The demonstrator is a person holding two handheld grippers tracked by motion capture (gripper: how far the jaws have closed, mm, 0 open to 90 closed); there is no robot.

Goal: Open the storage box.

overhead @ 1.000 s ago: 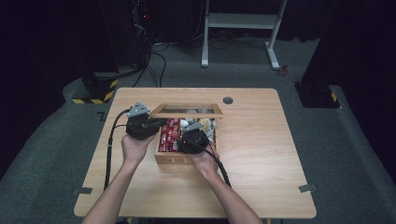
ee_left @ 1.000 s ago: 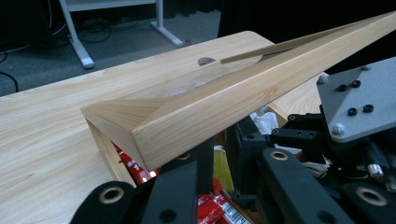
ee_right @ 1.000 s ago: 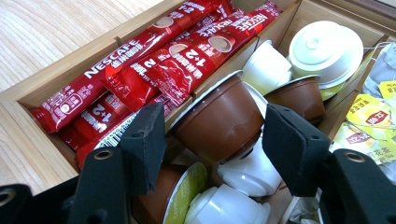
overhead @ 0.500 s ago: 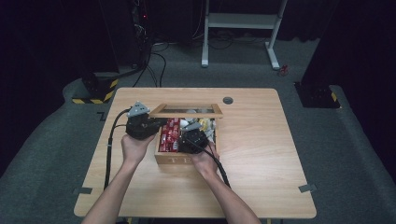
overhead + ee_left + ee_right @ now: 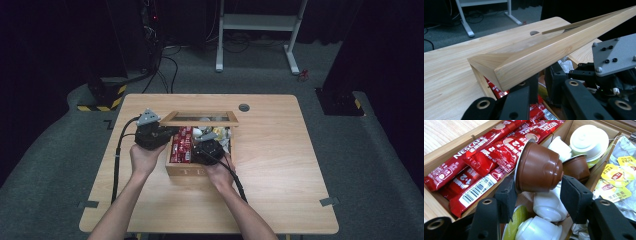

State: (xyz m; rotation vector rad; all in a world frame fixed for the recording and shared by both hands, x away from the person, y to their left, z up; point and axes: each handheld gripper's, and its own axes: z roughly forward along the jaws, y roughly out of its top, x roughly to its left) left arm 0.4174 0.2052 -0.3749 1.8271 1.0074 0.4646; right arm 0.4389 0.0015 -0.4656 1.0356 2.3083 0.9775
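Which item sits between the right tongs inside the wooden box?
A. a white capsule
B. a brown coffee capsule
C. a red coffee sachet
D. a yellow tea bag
B: in the right gripper view, a brown coffee capsule lies on its side between the right tongs.

Smooth pale wood box [image 5: 186, 170] and lid [image 5: 549, 50], shiny brown plastic capsule [image 5: 539, 168], shiny white plastic capsules [image 5: 547, 206], glossy red foil packets [image 5: 474, 157], thin paper tea bags [image 5: 616, 177], matt black jaws, wood table [image 5: 280, 165]
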